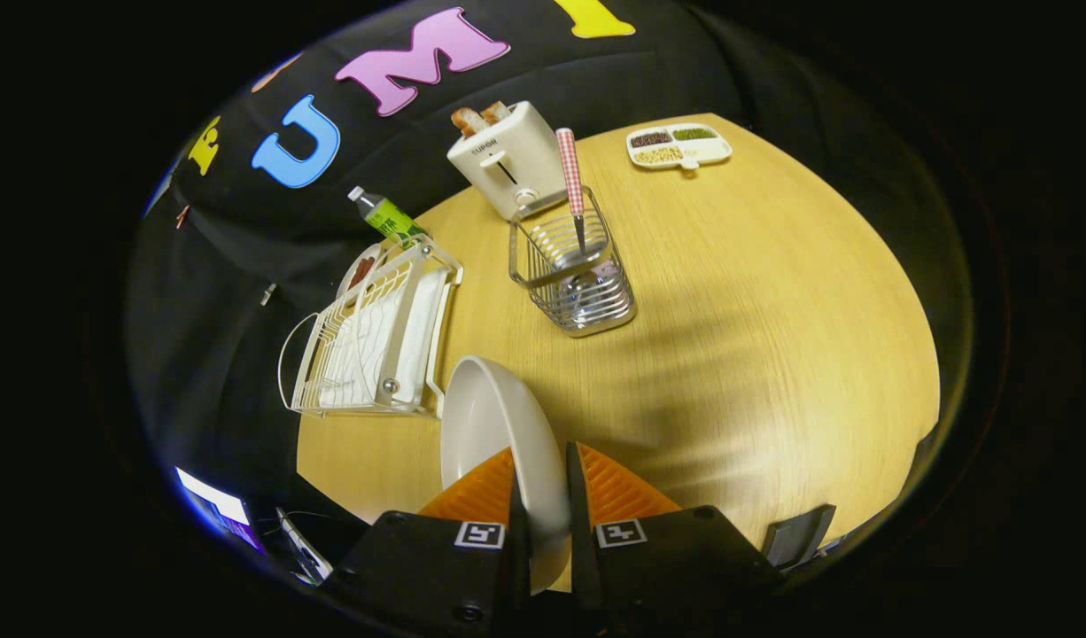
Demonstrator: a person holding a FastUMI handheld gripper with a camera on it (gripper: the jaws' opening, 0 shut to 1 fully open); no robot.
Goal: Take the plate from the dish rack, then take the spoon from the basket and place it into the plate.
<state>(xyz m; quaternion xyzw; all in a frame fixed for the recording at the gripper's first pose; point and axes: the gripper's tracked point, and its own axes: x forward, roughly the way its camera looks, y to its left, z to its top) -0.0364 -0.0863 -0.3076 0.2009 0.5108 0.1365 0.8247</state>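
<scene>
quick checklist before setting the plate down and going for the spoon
1. Grip: gripper fingers pinch the white plate by its rim: ok.
2. Plate out of the dish rack: ok.
3. Plate level: it stands on edge, tilted, so not ok for receiving a spoon yet.
4. Landing spot: bare table ahead of the fingers: ok.
5. Spoon standing in the wire basket, handle up and reachable: ok.
6. Grip firmness: cannot tell.
</scene>
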